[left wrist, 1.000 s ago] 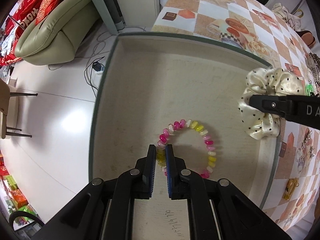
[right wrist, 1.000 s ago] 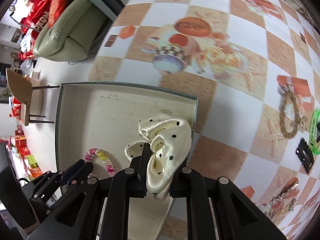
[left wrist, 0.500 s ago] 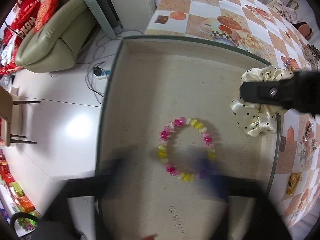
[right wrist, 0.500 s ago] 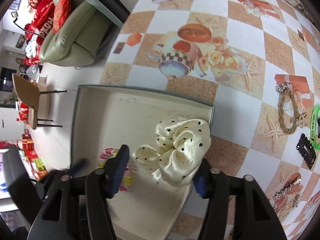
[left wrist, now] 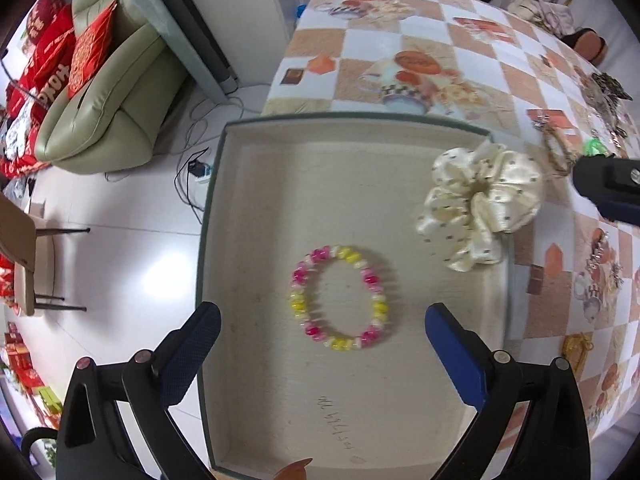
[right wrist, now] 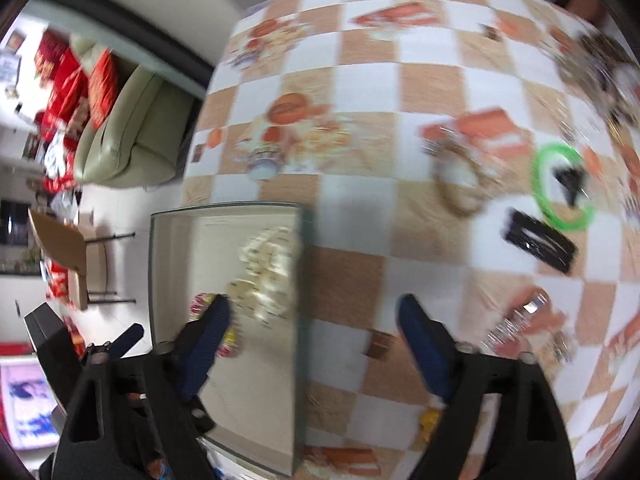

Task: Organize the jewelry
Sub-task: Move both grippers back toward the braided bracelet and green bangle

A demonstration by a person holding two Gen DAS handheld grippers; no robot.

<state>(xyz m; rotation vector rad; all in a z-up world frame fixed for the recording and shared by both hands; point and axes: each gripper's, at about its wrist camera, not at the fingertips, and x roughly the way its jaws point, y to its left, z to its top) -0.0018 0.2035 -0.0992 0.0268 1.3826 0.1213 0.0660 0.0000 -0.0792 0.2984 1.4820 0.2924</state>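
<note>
A pink and yellow bead bracelet (left wrist: 340,298) lies flat inside the shallow beige box (left wrist: 256,168). A cream polka-dot scrunchie (left wrist: 480,200) rests at the box's right side, draped on its rim; it also shows, blurred, in the right wrist view (right wrist: 266,272). My left gripper (left wrist: 320,320) is open and empty, just above and behind the bracelet. My right gripper (right wrist: 312,312) is open and empty, over the box's right rim (right wrist: 304,280), next to the scrunchie.
On the checkered tablecloth (right wrist: 360,92) to the right lie a green ring (right wrist: 560,188), a black hair clip (right wrist: 540,240), a rope bracelet (right wrist: 456,184) and sparkly pieces (right wrist: 520,320). A sofa (left wrist: 100,112) and a chair (left wrist: 28,256) stand on the floor left of the table.
Both grippers opened. The left let go of the bead bracelet and pulled back; the right let go of the scrunchie and swung right, away from the box.
</note>
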